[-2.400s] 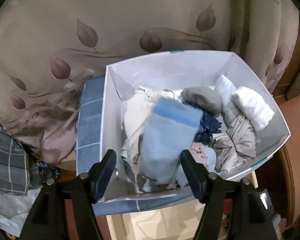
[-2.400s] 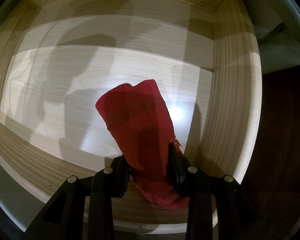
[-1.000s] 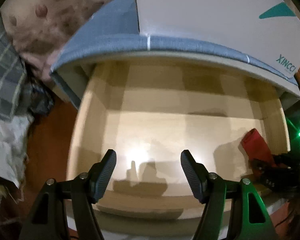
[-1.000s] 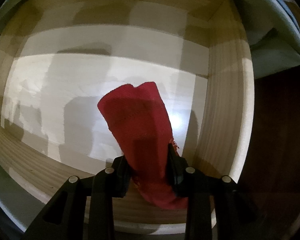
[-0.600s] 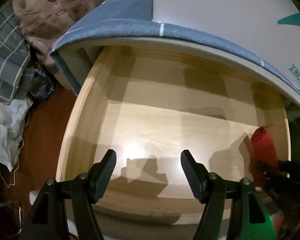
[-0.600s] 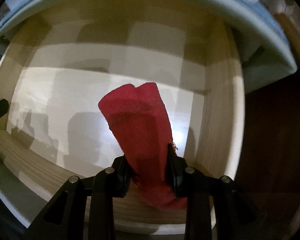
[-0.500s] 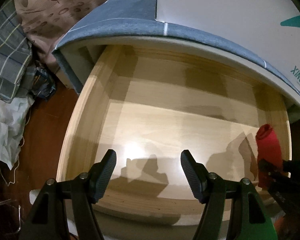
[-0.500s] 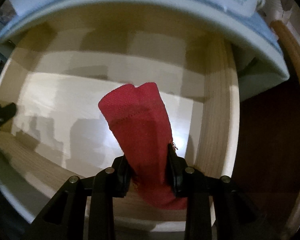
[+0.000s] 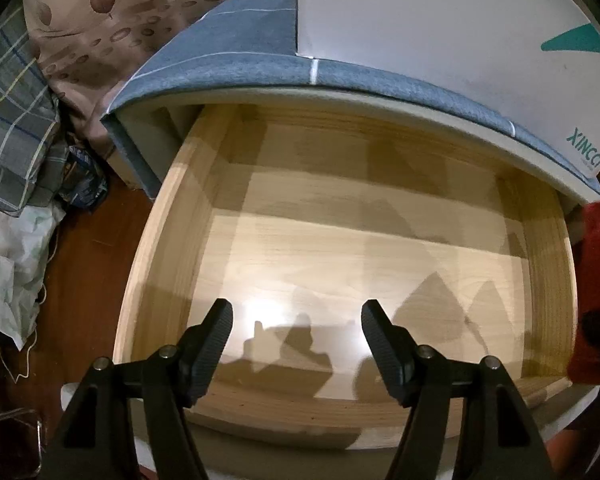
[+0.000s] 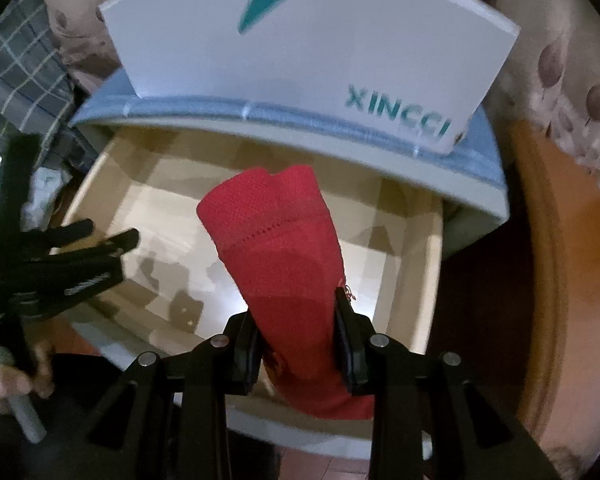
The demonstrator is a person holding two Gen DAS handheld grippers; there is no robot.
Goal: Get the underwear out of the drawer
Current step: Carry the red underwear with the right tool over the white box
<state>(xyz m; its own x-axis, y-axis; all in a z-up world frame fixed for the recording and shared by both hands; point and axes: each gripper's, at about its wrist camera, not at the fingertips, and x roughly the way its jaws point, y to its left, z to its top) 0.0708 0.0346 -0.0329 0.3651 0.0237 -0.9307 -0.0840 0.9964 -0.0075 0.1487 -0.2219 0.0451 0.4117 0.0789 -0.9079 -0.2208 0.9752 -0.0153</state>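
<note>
Underwear (image 10: 284, 264) (red) in right gripper (image 10: 296, 336)

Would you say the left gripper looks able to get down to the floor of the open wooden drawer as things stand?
Probably yes: the left gripper hangs open above the drawer, whose floor lies bare beneath it; the red underwear is clamped in the right gripper, off to the side.

So the box (image 10: 308, 52) sits on the cabinet top behind the open drawer (image 9: 164, 248), the underwear (image 10: 288, 272) is over the drawer's right side, and clothes (image 9: 12, 92) are piled left.

Both wrist views steeply downward, close above the shared open wooden drawer (image 9: 172, 216), right view higher.
</note>
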